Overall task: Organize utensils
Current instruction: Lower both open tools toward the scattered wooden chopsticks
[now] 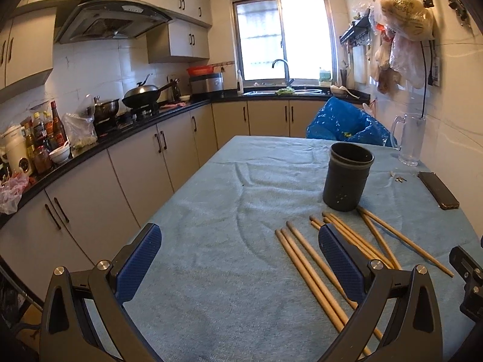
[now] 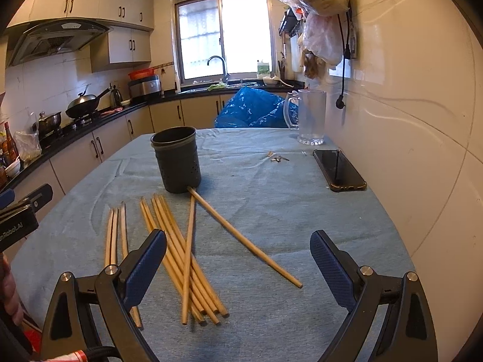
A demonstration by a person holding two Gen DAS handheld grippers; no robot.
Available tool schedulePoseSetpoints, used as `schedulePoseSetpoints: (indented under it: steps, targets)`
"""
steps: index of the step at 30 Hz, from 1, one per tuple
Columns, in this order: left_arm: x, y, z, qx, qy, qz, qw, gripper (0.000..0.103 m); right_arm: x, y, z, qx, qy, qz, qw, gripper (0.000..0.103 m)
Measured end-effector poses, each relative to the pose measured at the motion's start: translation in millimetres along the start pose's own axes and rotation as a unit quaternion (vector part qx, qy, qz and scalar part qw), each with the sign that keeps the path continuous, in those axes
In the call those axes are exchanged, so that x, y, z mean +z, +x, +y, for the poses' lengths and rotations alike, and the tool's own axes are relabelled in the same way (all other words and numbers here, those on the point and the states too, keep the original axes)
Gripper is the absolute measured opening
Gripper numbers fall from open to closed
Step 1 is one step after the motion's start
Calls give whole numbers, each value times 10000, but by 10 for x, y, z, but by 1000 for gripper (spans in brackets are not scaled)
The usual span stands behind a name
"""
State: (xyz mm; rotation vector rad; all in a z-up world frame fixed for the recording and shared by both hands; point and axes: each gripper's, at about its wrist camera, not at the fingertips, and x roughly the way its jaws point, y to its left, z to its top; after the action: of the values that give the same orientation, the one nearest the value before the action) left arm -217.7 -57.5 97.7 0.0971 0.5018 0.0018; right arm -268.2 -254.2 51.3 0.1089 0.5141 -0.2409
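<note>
Several wooden chopsticks (image 1: pixel 305 259) (image 2: pixel 178 250) lie scattered on the blue-grey tablecloth (image 1: pixel 229 199) (image 2: pixel 271 199). Behind them stands an upright dark grey utensil holder (image 1: pixel 347 178) (image 2: pixel 178 160), nothing visible inside. One chopstick (image 2: pixel 241 238) touches its base and runs out to the right. My left gripper (image 1: pixel 240 247) hovers open above the cloth, its right finger over the chopstick pile. My right gripper (image 2: pixel 238 253) is open too, wide, above the near ends of the chopsticks. Neither holds anything.
A black phone (image 2: pixel 339 170) (image 1: pixel 439 190), small keys (image 2: pixel 279 158) and a glass pitcher (image 2: pixel 311 117) (image 1: pixel 409 138) sit along the wall side. A blue bag (image 2: pixel 253 108) lies past the table's far edge. Kitchen counter and cabinets (image 1: pixel 120 163) run along the left.
</note>
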Motion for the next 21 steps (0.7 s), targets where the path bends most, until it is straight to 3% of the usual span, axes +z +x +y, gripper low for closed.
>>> schedulePoseSetpoints:
  steps: [10,21]
  targets:
    - [-69,115,24,-173,-58,526,9984,103,-21,-40,47,12,-67,41,10000,98]
    - [-124,135,29,-288,-101,787,9964,103,-67,-110,-15,-11,26,94,10000,98]
